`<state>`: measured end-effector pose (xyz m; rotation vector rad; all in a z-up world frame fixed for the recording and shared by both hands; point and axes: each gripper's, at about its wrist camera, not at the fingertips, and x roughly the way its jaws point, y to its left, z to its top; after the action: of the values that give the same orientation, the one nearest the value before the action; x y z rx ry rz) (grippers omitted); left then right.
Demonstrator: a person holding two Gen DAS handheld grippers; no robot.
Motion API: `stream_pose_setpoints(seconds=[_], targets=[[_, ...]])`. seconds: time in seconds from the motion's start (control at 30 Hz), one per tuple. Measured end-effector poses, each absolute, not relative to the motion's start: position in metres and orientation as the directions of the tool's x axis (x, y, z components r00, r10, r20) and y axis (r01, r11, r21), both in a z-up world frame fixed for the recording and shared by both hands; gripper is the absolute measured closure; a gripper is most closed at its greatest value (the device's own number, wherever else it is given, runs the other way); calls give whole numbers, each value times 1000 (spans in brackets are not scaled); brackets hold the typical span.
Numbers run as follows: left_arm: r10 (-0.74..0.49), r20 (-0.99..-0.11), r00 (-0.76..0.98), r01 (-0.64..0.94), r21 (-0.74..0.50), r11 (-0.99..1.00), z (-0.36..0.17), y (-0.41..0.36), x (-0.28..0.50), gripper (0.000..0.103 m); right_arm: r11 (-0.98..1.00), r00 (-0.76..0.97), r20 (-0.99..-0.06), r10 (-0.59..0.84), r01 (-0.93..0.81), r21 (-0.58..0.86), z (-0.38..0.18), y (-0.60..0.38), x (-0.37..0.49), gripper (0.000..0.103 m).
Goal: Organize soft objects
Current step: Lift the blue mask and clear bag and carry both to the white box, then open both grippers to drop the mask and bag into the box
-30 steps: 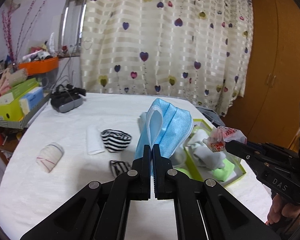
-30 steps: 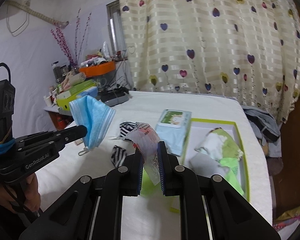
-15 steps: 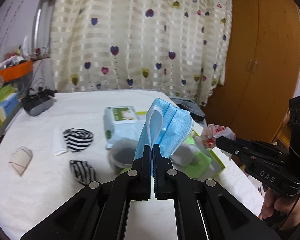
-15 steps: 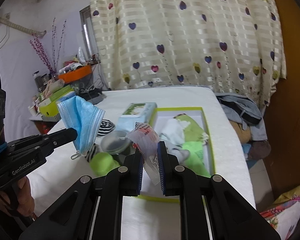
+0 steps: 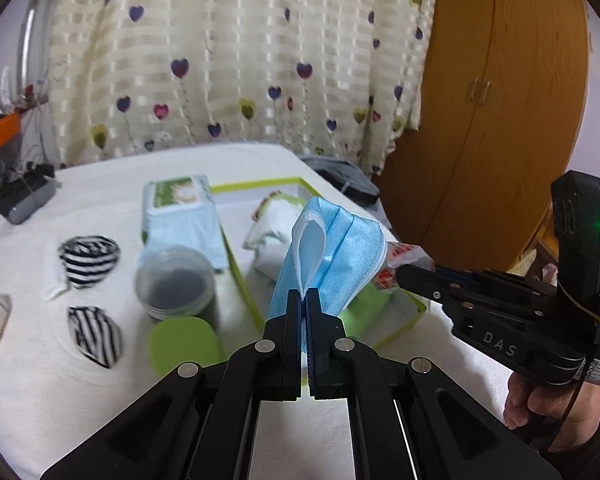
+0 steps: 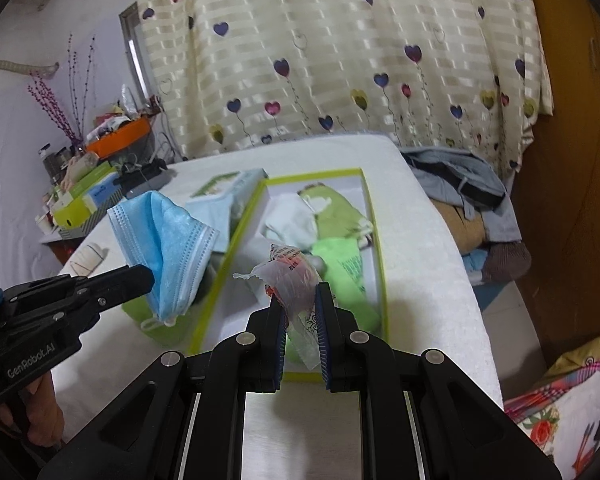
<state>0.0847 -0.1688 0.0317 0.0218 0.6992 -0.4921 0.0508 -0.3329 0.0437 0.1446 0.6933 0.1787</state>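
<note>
surface [image 5: 80,392]: white cloth cover, crowded with loose soft things; a careless sweep of either tool could, I judge, knock the tub [image 5: 175,280] or drag the striped socks [image 5: 91,260].
box [image 6: 374,240]: green-rimmed, open, near the right edge of the surface and already part full of white and green cloth; a drop made off-centre may land on the rim or slide to the floor.
mask [image 5: 332,256]: blue, pinched at its fold by the left gripper [image 5: 304,300], jaws fully closed on it, held in the air just over the box; it hangs loose, so an ear loop could snag on the jaws at release.
packet [image 6: 296,280]: small crinkled wrapper with red print, gripped between the narrow jaws of the right gripper [image 6: 300,308], above the near end of the box; thin film may slip.
writing: "DAS" on the right tool, "GenRobot.AI" on the left; the packet's print is unreadable.
</note>
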Motion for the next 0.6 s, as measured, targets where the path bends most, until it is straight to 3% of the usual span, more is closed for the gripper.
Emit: stream_pose_setpoints(seconds=[0.27, 0.6], targets=[[-433, -697, 572, 469, -155, 870, 2, -191, 104, 101, 975, 704, -678, 210, -96, 202, 15, -342, 67, 89], [-405, -733, 547, 447, -153, 881, -13, -205, 128, 101, 974, 695, -686, 217, -106, 200, 10, -343, 89, 89]])
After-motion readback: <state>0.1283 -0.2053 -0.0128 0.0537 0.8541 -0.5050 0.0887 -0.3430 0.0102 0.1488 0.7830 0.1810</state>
